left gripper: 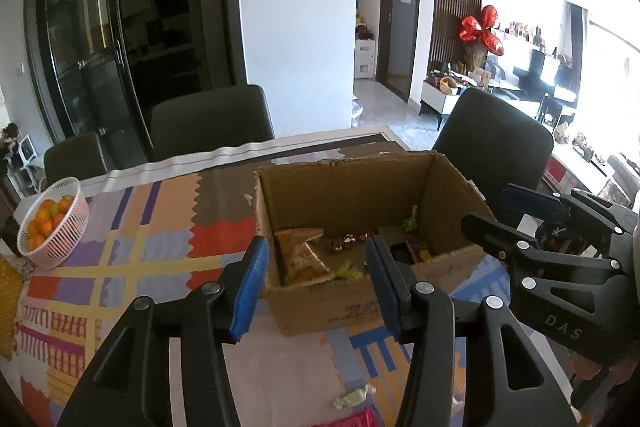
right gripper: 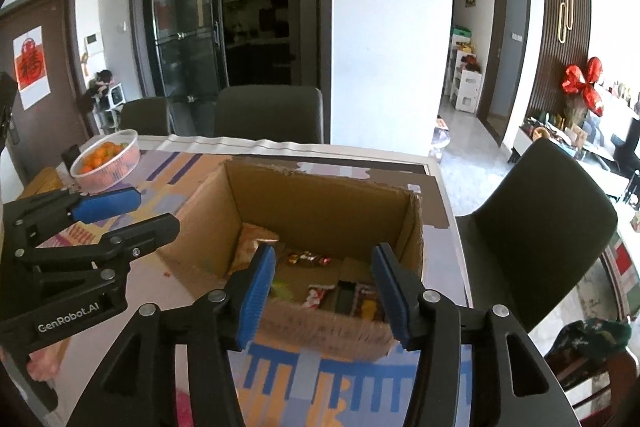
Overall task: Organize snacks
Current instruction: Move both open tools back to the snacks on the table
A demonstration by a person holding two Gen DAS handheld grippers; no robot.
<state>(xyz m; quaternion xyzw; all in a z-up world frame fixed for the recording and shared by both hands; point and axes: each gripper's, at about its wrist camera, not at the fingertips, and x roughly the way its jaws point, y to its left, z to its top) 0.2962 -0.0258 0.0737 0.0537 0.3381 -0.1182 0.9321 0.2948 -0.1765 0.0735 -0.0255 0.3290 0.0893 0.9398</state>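
Note:
An open cardboard box (left gripper: 344, 183) (right gripper: 320, 203) stands on the patterned tablecloth and holds several wrapped snacks (left gripper: 304, 259) (right gripper: 316, 297). My left gripper (left gripper: 318, 287) is open and empty, just in front of the box's near left corner. My right gripper (right gripper: 324, 297) is open and empty, at the box's near wall. Each gripper shows in the other's view, the right gripper (left gripper: 516, 219) to the right of the box and the left gripper (right gripper: 120, 215) to its left. A loose green candy (left gripper: 354, 397) lies on the cloth in front of the box.
A white basket of oranges (left gripper: 56, 223) (right gripper: 108, 159) sits at the table's far left. Dark chairs (left gripper: 212, 123) (right gripper: 536, 227) stand behind and to the right of the table. A pink packet (left gripper: 356, 419) lies at the near edge.

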